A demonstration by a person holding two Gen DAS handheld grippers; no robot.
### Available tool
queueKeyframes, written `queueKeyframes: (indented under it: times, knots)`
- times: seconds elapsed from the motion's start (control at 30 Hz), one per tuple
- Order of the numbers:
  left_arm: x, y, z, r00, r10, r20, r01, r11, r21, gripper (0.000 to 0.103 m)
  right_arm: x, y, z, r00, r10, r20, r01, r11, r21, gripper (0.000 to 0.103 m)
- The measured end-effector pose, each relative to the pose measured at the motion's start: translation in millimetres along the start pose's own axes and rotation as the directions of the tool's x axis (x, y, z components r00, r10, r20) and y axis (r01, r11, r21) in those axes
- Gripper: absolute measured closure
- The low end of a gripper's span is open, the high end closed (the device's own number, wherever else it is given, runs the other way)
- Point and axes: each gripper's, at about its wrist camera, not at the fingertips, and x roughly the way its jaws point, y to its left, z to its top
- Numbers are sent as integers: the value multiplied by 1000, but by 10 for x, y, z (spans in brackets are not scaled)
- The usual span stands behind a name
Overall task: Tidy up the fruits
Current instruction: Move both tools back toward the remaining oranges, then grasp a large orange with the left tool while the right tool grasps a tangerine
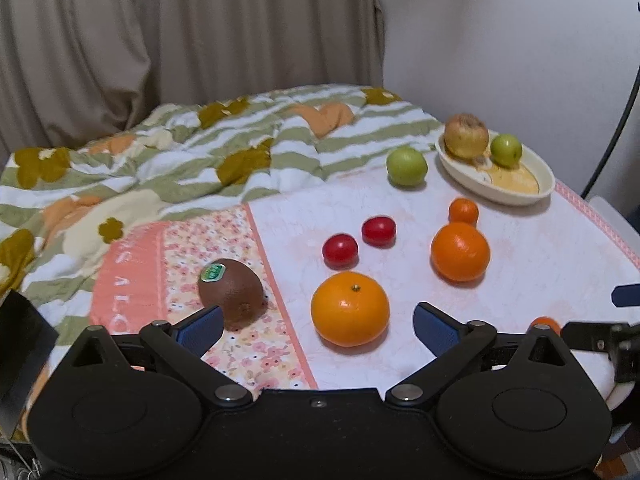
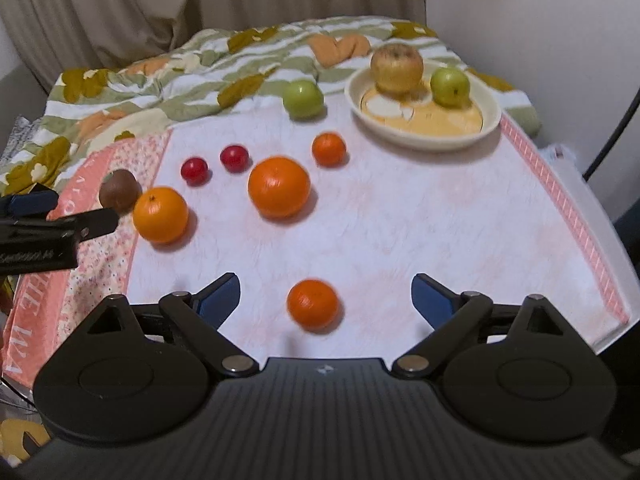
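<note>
Two apples in dish (image 2: 424, 136) at far right, third apple (image 2: 303, 99) just left (outside it), kiwi (image 2: 119, 193) far left

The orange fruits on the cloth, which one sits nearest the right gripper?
The small orange lying alone between the open right gripper fingers. The other three orange fruits lie farther back, toward the red fruits.

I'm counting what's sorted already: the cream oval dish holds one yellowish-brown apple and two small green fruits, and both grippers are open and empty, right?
Not quite. The cream oval dish holds the yellowish-brown apple and only one small green fruit; the second green fruit sits on the cloth beside the dish, as the right wrist view shows. The left gripper and right gripper are indeed open and empty.
</note>
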Motion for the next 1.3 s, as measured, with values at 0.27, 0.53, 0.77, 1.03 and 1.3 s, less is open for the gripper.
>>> queueKeyframes:
  times: [0.27,0.53,0.77,1.03,1.3]
  knots:
    - [395,-28,12,998,-44,-49,46,999,22,12,237,103,-93,999,-28,-44,28,1000,-9,4]
    - [600,-85,19,992,-78,-95,81,996,28,32,355,84,-120,997,-29,-74,29,1000,7,13]
    - [594,-128,1,992,-80,-97,84,996,36,39,422,41,-90,996,-16,-86,17,1000,6,25]
    - [498,-94,-82,993,-63,-103,66,998,24,39,492,75,-71,995,-5,-97,3,1000,-20,36]
    - [390,-54,-175,992,-56,-113,56,998,-8,39,519,129,-56,994,-7,-105,1,998,-57,50]
